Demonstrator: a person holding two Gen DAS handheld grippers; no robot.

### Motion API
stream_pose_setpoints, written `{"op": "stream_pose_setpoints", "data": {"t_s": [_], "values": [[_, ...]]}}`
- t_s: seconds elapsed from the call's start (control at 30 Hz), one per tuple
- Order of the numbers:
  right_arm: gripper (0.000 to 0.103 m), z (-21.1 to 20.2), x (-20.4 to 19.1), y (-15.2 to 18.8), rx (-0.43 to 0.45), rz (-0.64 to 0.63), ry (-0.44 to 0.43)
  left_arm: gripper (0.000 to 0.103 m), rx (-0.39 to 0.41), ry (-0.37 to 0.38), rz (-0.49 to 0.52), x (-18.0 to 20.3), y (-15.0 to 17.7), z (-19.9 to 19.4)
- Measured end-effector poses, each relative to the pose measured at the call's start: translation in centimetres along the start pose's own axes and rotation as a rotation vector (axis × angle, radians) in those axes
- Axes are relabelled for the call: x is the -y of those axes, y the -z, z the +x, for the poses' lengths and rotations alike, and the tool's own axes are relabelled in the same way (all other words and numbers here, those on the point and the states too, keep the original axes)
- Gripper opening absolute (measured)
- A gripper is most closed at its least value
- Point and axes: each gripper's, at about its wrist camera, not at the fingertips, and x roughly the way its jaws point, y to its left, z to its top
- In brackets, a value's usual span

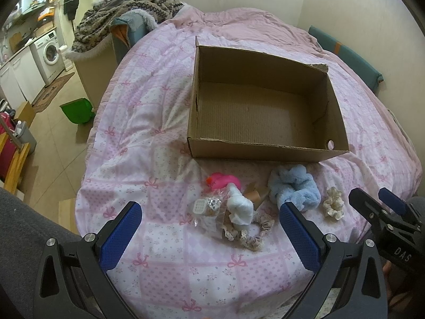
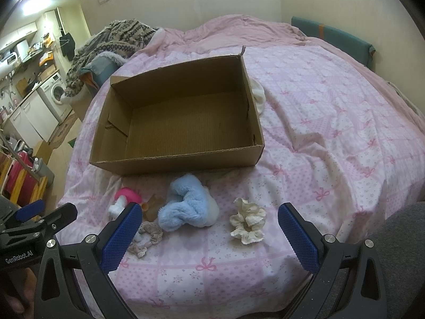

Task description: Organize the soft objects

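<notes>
An empty open cardboard box sits on the pink bed. In front of it lie a fluffy blue scrunchie, a cream scrunchie, a beige lace scrunchie, a white soft item in a clear bag, and a pink object. My left gripper is open and empty, hovering just short of the pile. My right gripper is open and empty, its fingers either side of the blue and cream scrunchies.
The pink patterned bedspread covers the bed. A pile of clothes lies at the far left corner. A white cloth lies behind the box. A green bin stands on the floor left of the bed.
</notes>
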Motion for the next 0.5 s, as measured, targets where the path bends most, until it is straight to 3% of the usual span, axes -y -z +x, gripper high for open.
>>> {"op": "stream_pose_setpoints", "data": {"t_s": [0.5], "values": [[0.103, 0.15, 0.17, -0.31, -0.018, 0.014, -0.003, 0.103, -0.029, 0.002, -0.003, 0.22, -0.48, 0.51]]}}
